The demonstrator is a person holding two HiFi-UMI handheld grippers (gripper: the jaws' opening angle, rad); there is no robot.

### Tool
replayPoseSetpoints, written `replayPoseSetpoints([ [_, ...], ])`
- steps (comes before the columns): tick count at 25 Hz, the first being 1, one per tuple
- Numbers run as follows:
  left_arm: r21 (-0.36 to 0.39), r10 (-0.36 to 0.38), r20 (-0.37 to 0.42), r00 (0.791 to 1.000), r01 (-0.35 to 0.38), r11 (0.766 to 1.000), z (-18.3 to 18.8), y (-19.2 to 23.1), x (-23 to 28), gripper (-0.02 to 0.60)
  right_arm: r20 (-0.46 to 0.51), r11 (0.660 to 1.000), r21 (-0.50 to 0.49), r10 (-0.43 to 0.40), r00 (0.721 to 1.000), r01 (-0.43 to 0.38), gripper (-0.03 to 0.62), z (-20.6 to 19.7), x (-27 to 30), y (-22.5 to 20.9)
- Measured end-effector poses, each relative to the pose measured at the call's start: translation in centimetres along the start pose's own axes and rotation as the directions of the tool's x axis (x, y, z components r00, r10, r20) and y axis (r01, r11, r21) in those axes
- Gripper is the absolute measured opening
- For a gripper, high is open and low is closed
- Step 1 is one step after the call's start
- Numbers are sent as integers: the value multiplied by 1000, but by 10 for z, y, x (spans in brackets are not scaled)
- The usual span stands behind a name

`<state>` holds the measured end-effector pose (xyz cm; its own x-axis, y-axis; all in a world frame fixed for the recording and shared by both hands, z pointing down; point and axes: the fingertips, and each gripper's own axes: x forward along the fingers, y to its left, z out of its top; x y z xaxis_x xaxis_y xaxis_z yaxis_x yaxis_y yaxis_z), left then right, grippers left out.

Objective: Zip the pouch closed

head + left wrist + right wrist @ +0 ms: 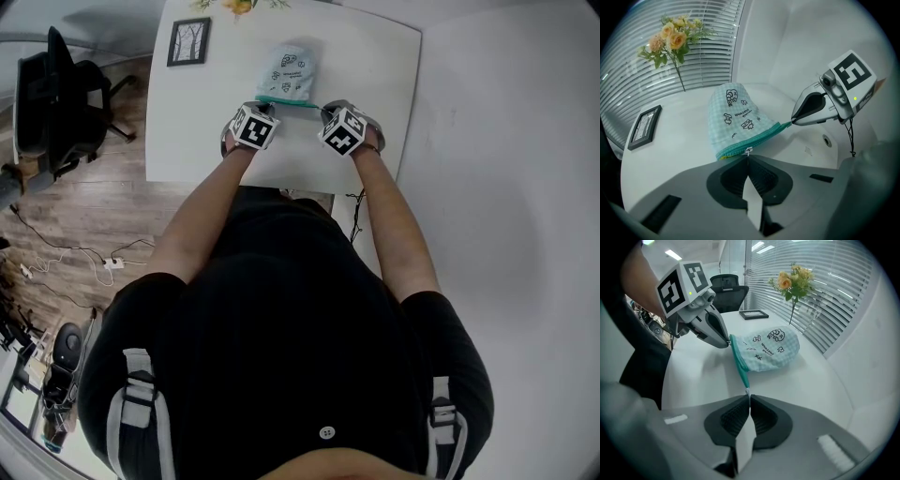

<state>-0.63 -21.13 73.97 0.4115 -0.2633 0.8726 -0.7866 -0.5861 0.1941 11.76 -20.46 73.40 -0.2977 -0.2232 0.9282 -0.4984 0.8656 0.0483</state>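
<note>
A light-blue checked pouch point(290, 71) with small cartoon prints lies on the white table point(206, 150), its teal zipper edge point(287, 101) toward me. My left gripper point(269, 110) is shut on the small metal zipper pull point(748, 150) near the left end of the pouch point(733, 119), where a bit of yellow shows at the seam. My right gripper point(322, 109) is shut on the right end of the teal zipper band point(739, 364). The band runs taut between both grippers, and that edge of the pouch point(768, 350) is lifted slightly. In the left gripper view the right gripper point(792, 123) pinches the band's far end; in the right gripper view the left gripper point(728, 341) sits at the opposite end.
A black picture frame point(188, 42) lies at the table's far left, and flowers point(675, 40) stand by the window blinds behind the pouch. A black office chair point(56, 98) stands on the wood floor to the left. The table's right side meets a white wall.
</note>
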Motion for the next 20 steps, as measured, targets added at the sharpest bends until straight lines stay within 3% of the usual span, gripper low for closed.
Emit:
replayPoseSetpoints([
  [20, -76, 46, -16, 999, -48, 996, -12, 23, -4, 8, 9, 999, 54, -3, 1000, 2, 14, -4, -7, -6],
])
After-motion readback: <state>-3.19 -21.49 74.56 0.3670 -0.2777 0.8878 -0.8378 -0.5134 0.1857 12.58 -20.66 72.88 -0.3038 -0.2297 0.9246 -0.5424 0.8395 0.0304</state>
